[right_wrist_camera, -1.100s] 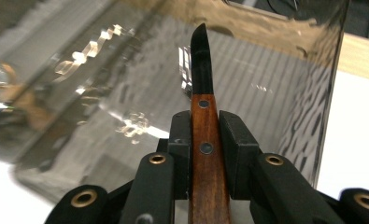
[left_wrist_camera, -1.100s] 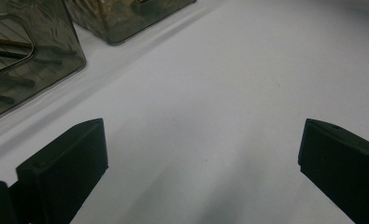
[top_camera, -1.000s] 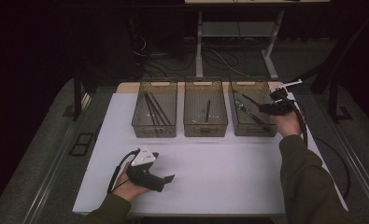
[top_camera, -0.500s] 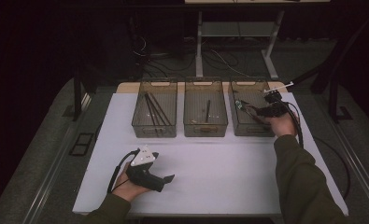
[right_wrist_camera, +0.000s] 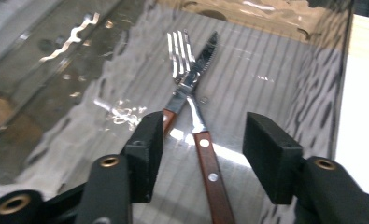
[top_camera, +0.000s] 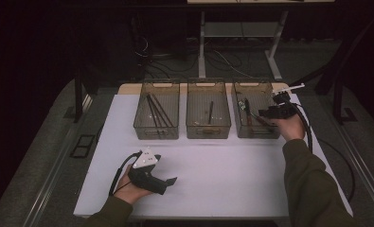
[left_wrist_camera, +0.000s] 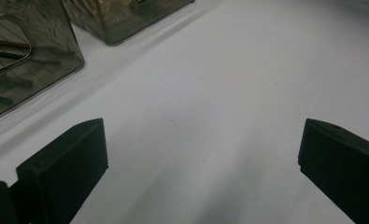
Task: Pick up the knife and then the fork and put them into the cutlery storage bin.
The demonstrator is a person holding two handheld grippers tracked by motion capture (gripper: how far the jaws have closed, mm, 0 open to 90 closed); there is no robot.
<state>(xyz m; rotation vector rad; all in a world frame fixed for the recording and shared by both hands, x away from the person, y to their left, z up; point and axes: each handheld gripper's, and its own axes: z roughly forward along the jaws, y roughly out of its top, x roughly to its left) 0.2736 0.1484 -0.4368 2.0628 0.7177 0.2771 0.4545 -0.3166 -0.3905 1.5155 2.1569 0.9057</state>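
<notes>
1. Two pieces of cutlery — a fork (right_wrist_camera: 181,56) and a knife (right_wrist_camera: 205,140) — lie crossed in the right-hand bin (top_camera: 255,133) on the bench (top_camera: 222,175).
2. Right claw (right_wrist_camera: 203,156) has just been opening; its jaws stand half apart, straddling the knife's wooden handle without pressing it (long axis runs straight away from the claw).
3. Left claw (left_wrist_camera: 198,172) rests wide open and empty, well apart.

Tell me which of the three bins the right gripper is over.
The right-hand bin, the one holding a fork and a knife with wooden handles. The right gripper hangs over it with jaws apart; the middle bin and left bin hold dark sticks.
</notes>
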